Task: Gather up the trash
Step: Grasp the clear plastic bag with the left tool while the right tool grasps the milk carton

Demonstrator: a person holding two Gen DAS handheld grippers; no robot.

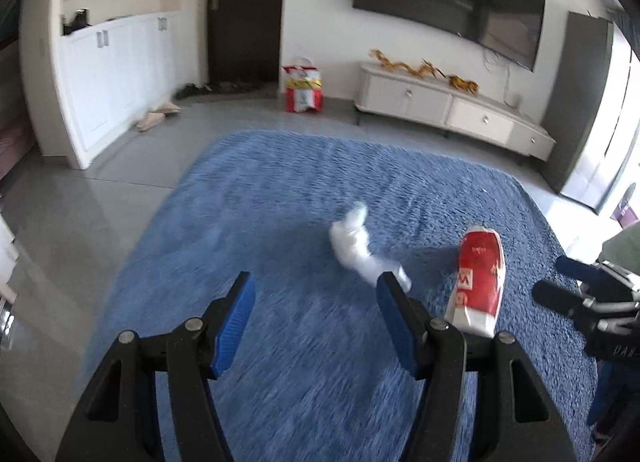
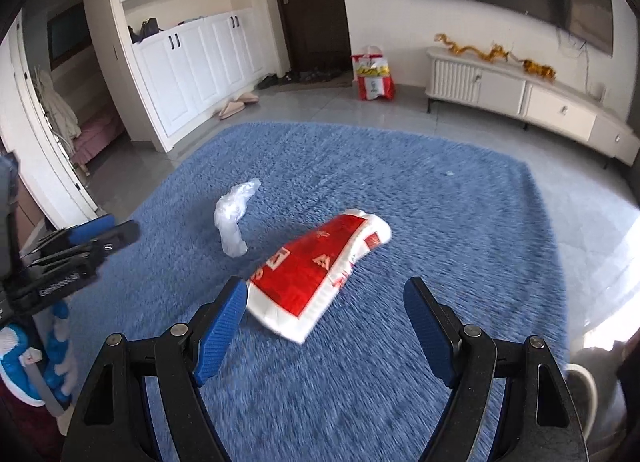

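Blue shag carpet [image 2: 420,197] is filling the near part of both views, and both pieces of trash are lying on it, neither yet lifted, so the collecting appears to be only starting. Nearest, the right gripper [image 2: 324,326] is hovering low over the pile with its jaws spread wide and holding nothing; the red-and-white snack bag [image 2: 316,274] is lying flat just ahead, its near corner close to the left-hand pad, not between the pads. The left gripper [image 1: 316,318] is likewise gaping wide and empty, tilted down toward the carpet, with the crumpled white plastic wrap [image 1: 360,246] just beyond its right-hand fingertip; whether pad and plastic are touching is hard to tell through the blur. Bag and wrap are sitting near each other, apart, with the wrap on the left and slightly farther away. Each gripper is lining up with its own piece, so both pickups are probably still to be done, and no bin is showing itself clearly. Farther off, grey floor tiles are running to a white TV cabinet [image 2: 520,93] on the right, a red shopping bag [image 2: 372,77] by a dark door [image 2: 308,1], and white cupboards [image 2: 192,57] on the left.
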